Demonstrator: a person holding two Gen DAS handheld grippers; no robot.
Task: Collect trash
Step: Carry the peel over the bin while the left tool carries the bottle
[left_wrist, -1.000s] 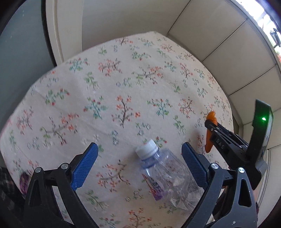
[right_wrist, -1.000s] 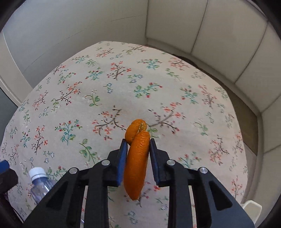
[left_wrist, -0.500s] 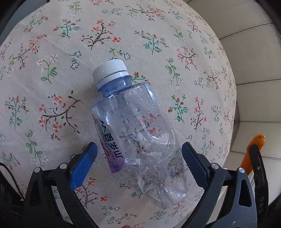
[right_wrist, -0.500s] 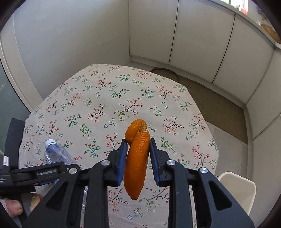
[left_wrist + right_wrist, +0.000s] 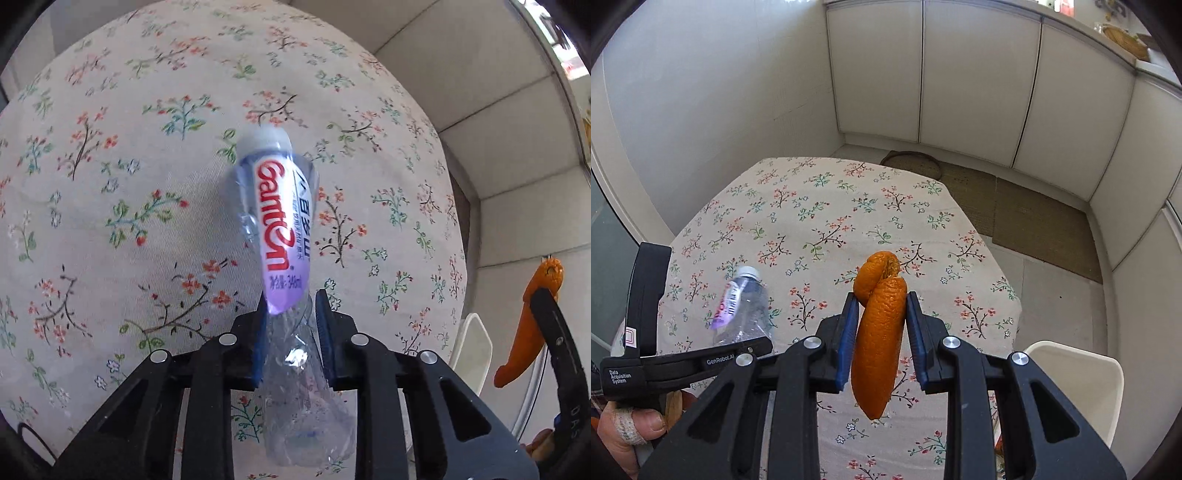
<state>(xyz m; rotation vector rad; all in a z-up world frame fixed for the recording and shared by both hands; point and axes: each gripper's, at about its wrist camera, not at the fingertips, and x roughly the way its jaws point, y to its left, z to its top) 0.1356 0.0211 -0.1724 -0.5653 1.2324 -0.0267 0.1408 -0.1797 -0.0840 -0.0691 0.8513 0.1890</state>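
Observation:
My left gripper point(image 5: 290, 306) is shut on a crushed clear plastic bottle point(image 5: 275, 221) with a white cap and purple label, held above the floral tablecloth point(image 5: 129, 184). The bottle also shows in the right wrist view point(image 5: 740, 306), in front of the left gripper's body. My right gripper point(image 5: 881, 306) is shut on a long piece of orange peel point(image 5: 877, 343), held above the table's near right part. The peel also shows at the right edge of the left wrist view point(image 5: 528, 325).
A white bin point(image 5: 1075, 384) stands on the floor beside the table's near right corner; its rim shows in the left wrist view point(image 5: 472, 354). White cabinets point(image 5: 960, 74) and a brown mat point(image 5: 1034, 218) lie beyond the table.
My left gripper has shut on the bottle and lifted it off the tablecloth. My right gripper has risen higher with the peel still in it.

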